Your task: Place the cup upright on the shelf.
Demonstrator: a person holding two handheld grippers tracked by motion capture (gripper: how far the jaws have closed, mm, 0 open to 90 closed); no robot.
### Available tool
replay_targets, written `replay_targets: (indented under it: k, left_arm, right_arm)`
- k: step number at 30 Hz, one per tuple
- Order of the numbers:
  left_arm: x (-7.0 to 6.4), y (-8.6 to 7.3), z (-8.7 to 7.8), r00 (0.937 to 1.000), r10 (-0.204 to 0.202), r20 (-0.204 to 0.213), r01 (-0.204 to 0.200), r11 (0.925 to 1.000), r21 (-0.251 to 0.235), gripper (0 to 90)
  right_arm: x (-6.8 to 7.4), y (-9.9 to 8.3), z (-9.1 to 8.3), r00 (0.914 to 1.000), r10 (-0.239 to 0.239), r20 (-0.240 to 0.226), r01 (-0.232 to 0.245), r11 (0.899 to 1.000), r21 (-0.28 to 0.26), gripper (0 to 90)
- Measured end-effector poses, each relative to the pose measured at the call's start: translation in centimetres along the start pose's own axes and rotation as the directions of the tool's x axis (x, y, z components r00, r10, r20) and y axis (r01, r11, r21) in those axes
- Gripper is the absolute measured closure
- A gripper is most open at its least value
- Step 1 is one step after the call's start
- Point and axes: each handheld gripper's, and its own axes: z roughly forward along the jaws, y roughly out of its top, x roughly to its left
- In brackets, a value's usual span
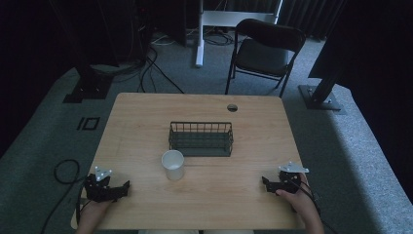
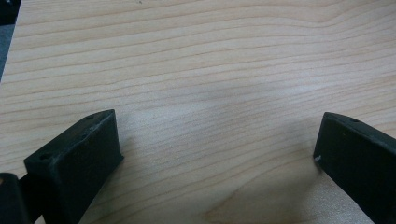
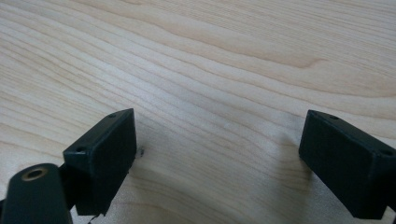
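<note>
A white paper cup (image 1: 173,165) stands upright on the wooden table (image 1: 146,117), just in front of a dark wire basket (image 1: 200,138) at the table's middle. My left gripper (image 1: 124,189) rests near the front left corner, held by a hand, well left of the cup. My right gripper (image 1: 265,183) rests near the front right edge. In the left gripper view the left gripper (image 2: 217,140) has its jaws wide apart over bare wood. In the right gripper view the right gripper (image 3: 219,140) is likewise open with nothing between its jaws.
A black folding chair (image 1: 265,48) stands behind the table, with a white stand (image 1: 199,34) and cables on the grey carpet. A round cable hole (image 1: 232,107) sits near the table's far edge. Dark frame posts (image 1: 324,90) flank the table.
</note>
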Motion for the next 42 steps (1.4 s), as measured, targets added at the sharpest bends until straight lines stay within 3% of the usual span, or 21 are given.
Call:
replay_targets:
  k: [28, 42]
  left_arm:
    - [0.0, 0.0, 0.0, 1.0000, 0.000, 0.000, 0.000, 1.0000, 0.000, 0.7]
    - [0.0, 0.0, 0.0, 1.0000, 0.000, 0.000, 0.000, 1.0000, 0.000, 0.7]
  right_arm:
    - [0.1, 0.0, 0.0, 1.0000, 0.004, 0.007, -0.004, 1.000, -0.001, 10.9]
    - [1.3, 0.9, 0.3, 0.9996, -0.019, -0.021, 0.019, 1.000, -0.016, 11.0]
